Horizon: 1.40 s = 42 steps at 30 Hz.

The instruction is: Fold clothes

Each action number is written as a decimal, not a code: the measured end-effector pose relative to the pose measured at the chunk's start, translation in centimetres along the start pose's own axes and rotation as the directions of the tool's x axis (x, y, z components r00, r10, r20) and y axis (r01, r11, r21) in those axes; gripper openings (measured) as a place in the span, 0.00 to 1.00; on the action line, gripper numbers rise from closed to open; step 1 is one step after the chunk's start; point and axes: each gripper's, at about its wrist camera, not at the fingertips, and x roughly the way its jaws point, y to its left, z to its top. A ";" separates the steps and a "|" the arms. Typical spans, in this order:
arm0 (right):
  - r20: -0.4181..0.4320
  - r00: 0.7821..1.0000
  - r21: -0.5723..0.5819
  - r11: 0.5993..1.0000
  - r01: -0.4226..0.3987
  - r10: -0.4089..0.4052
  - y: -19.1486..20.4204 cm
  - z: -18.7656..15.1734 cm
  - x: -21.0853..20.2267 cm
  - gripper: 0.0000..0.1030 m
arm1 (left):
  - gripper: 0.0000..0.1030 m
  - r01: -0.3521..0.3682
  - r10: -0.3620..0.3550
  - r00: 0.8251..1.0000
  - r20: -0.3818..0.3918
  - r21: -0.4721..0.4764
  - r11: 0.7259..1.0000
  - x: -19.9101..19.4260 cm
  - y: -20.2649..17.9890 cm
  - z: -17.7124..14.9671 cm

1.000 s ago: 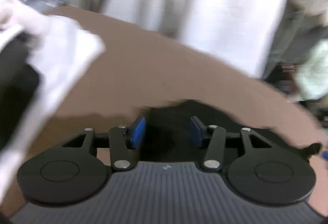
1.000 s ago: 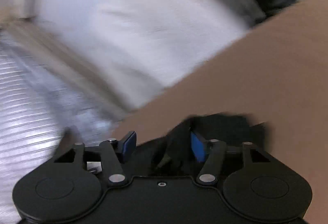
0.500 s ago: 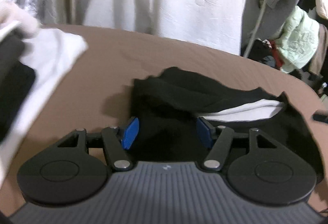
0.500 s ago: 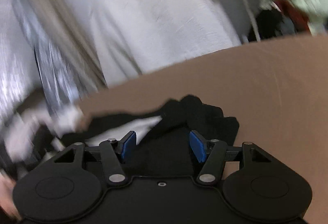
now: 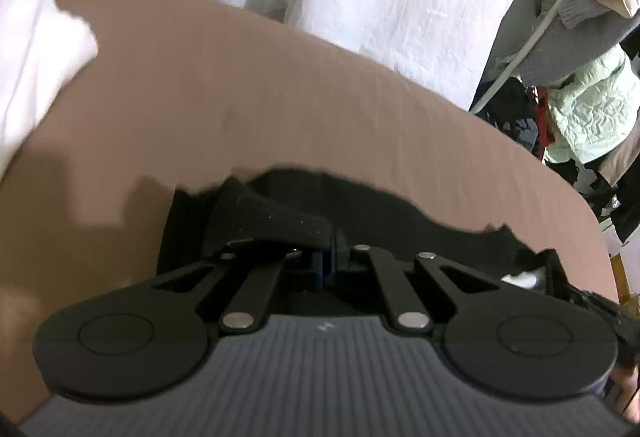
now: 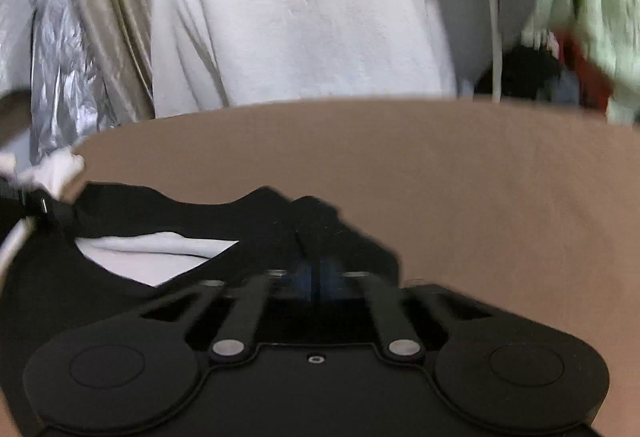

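On brown counter (image 5: 360,97), both tools clenched on black garment (image 6: 120,213): left tool (image 5: 330,257) at one end, right tool (image 6: 314,273) at other, garment stretched between.

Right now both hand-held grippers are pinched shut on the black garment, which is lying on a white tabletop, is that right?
Not quite. The tabletop is brown, not white, as the right wrist view shows. The rest holds: the left hand-held gripper and the right hand-held gripper are both shut on the black garment.
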 end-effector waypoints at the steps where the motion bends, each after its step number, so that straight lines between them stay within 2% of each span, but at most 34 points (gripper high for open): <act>1: 0.040 0.999 0.021 1.000 -0.019 0.018 -0.3 0.1 -0.6 0.03 | 0.03 0.029 -0.028 0.999 0.015 -0.051 0.998 -0.1 0.5 0.4; 3: 0.103 0.995 0.035 0.999 -0.012 0.008 -0.8 0.5 -1.7 0.02 | 0.03 0.094 -0.082 0.994 0.071 -0.195 0.976 -0.2 2.0 0.9; 5: 0.141 0.990 0.049 0.999 0.001 -0.008 -1.4 0.9 -2.3 0.02 | 0.04 0.155 -0.106 0.983 0.153 -0.365 0.918 0.0 4.1 0.9; 8: 0.041 0.999 0.184 0.983 -0.006 -0.002 -3.6 0.8 -0.7 0.07 | 0.06 0.108 -0.053 0.992 0.118 -0.521 0.847 1.8 6.0 -0.1; 9: -0.013 1.000 0.232 0.972 0.024 -0.022 -4.4 0.3 -0.1 0.17 | 0.06 0.094 -0.045 0.994 0.103 -0.542 0.835 2.1 6.3 -0.4; 11: -0.045 0.998 0.253 0.966 0.043 -0.032 -5.2 -0.5 -0.1 0.18 | 0.11 0.110 -0.059 0.992 0.112 -0.535 0.838 1.7 6.6 -0.9; 13: -0.057 0.998 0.275 0.960 0.048 -0.033 -5.8 -0.9 -0.4 0.20 | 0.20 0.119 -0.061 0.990 0.130 -0.502 0.857 0.6 6.6 -0.8; 14: -0.046 0.999 0.294 0.955 0.035 -0.023 -6.0 -0.7 -0.9 0.21 | 0.31 0.110 -0.048 0.988 0.144 -0.467 0.877 -0.1 6.4 -0.7; 15: -0.030 1.000 0.313 0.950 0.018 -0.009 -6.2 -0.6 -1.4 0.24 | 0.36 0.099 -0.033 0.987 0.159 -0.429 0.898 -0.9 6.0 -0.7; 16: -0.010 1.000 0.330 0.944 -0.007 0.010 -6.3 -0.5 -1.7 0.31 | 0.46 0.087 -0.019 0.984 0.175 -0.389 0.917 -1.7 5.7 -0.7; 18: 0.029 0.997 0.347 0.934 -0.080 0.075 -6.1 -0.3 -2.4 0.45 | 0.48 0.062 -0.006 0.980 0.197 -0.279 0.958 -3.2 4.7 -0.6; 20: 0.002 0.994 0.287 0.952 -0.108 0.112 -4.8 -0.1 -2.2 0.47 | 0.48 0.026 -0.006 0.984 0.180 -0.109 0.994 -3.7 3.1 -0.7; 21: -0.017 0.992 0.252 0.960 -0.119 0.127 -4.1 0.0 -2.1 0.47 | 0.48 -0.004 0.007 0.985 0.172 -0.019 1.000 -3.9 2.0 -1.1; 22: -0.044 0.991 0.205 0.972 -0.113 0.125 -3.3 0.0 -1.9 0.47 | 0.48 -0.038 0.028 0.986 0.166 0.056 0.998 -4.0 0.9 -2.0; 25: -0.049 0.993 0.117 0.988 -0.101 0.107 -1.0 0.4 -2.1 0.47 | 0.48 -0.026 0.011 0.993 0.115 0.129 0.991 -3.8 -0.7 -5.1; 27: -0.064 0.995 0.039 0.997 -0.072 0.074 0.1 0.6 -1.8 0.49 | 0.48 0.040 -0.047 0.997 0.056 0.123 0.992 -3.1 -1.2 -6.1; 29: -0.079 0.996 -0.048 0.998 -0.034 0.030 1.1 0.7 -1.4 0.49 | 0.48 0.064 -0.060 0.998 -0.030 0.144 0.987 -1.3 -2.7 -6.4; 31: -0.099 0.995 -0.141 0.990 0.001 -0.015 2.3 0.7 -0.9 0.49 | 0.49 0.019 -0.002 0.996 -0.085 0.194 0.981 0.7 -4.7 -6.3; 34: -0.130 0.991 -0.234 0.972 0.006 -0.037 3.4 0.4 -0.1 0.49 | 0.51 -0.014 0.035 0.995 -0.098 0.203 0.979 2.7 -6.6 -5.0; 37: -0.141 0.990 -0.264 0.964 -0.022 -0.016 4.4 0.8 0.5 0.49 | 0.52 -0.056 0.076 0.994 -0.083 0.228 0.972 4.4 -7.9 -3.3; 40: -0.130 0.991 -0.345 0.939 -0.002 -0.045 6.1 0.6 1.0 0.51 | 0.52 -0.129 0.136 0.991 -0.009 0.256 0.958 5.9 -8.5 -1.5; 42: -0.117 0.989 -0.365 0.930 0.038 -0.086 6.5 0.3 1.4 0.54 | 0.52 -0.177 0.172 0.984 0.039 0.214 0.961 6.0 -7.8 -0.6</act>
